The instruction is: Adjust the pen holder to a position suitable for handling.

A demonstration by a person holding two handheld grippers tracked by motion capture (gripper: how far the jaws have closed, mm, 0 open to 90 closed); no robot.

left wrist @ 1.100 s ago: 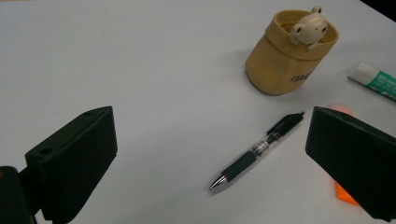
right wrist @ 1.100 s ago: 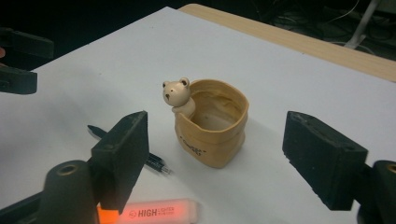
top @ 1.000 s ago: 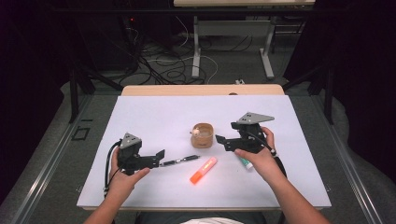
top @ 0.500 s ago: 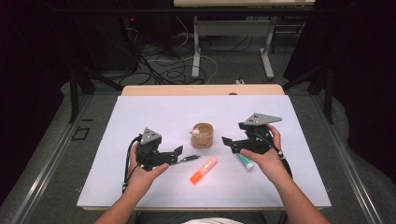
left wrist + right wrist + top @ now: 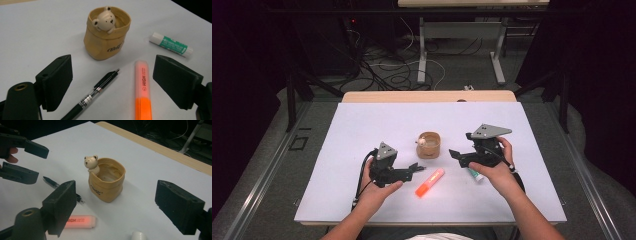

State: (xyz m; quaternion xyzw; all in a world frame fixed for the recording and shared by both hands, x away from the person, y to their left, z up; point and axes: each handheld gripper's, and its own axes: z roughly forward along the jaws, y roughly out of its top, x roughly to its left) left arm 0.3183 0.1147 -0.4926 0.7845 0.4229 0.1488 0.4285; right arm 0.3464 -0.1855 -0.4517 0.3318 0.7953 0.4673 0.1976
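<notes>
Pen (image 5: 93, 96) on white tabletop (image 5: 362, 130) – both claws agape (cables (image 5: 387, 70) on floor behind).

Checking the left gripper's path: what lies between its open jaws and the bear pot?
In the left gripper view, the black pen lies on the white table between the left gripper and the bear pot; the orange highlighter lies beside it.
</notes>
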